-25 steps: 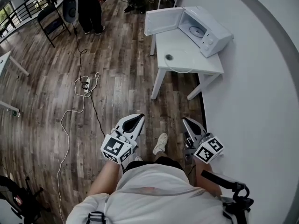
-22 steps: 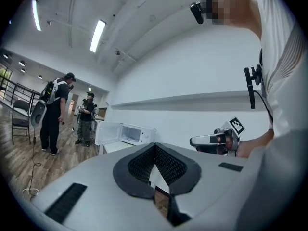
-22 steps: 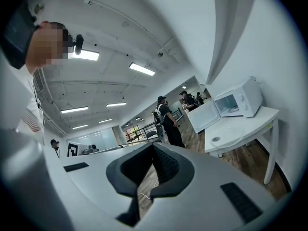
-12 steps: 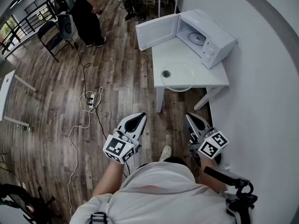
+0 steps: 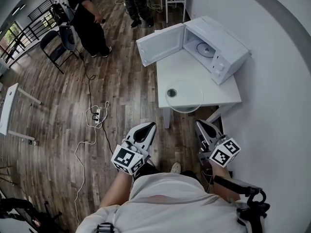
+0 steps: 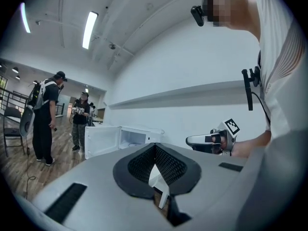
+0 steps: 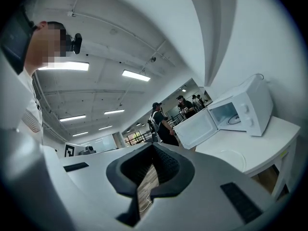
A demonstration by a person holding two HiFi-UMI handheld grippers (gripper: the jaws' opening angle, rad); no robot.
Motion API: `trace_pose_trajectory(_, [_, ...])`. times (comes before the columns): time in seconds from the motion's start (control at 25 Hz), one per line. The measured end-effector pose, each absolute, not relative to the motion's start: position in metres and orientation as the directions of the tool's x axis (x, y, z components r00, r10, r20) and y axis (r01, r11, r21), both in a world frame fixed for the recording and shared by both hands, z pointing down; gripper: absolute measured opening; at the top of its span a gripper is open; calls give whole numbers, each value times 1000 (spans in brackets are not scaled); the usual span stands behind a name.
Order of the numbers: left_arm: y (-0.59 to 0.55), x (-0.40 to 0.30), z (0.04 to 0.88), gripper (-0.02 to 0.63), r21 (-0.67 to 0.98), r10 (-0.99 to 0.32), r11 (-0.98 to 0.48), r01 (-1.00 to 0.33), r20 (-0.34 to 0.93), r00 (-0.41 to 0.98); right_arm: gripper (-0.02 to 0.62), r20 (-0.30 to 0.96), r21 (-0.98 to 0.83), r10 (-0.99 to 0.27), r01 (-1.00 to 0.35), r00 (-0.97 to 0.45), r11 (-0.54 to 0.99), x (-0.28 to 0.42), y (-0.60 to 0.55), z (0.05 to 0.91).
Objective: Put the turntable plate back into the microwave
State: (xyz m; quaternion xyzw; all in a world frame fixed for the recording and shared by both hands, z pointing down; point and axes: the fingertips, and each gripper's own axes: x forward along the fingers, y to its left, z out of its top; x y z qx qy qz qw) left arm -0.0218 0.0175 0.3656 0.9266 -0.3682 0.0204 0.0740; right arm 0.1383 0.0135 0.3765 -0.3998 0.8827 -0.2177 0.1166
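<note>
Both claws, left [image 5: 149, 125] and right [image 5: 198, 124], nearer plate [image 5: 190, 90].

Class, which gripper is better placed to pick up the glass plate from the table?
Probably the right gripper: the glass plate lies closer to it than to the left gripper. Both are shut and empty.

White table [image 5: 218, 93] — an open microwave [image 5: 221, 42] at the back, glass turntable plate [image 5: 187, 95] near the front edge.
</note>
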Motion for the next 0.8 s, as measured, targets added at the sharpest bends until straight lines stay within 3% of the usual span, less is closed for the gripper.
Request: trace_pose_trajectory(0.8, [-139, -83, 385, 9, 165, -466, -868, -469, 59, 883, -3, 63, -503, -928, -815, -366, 287, 95, -86, 391])
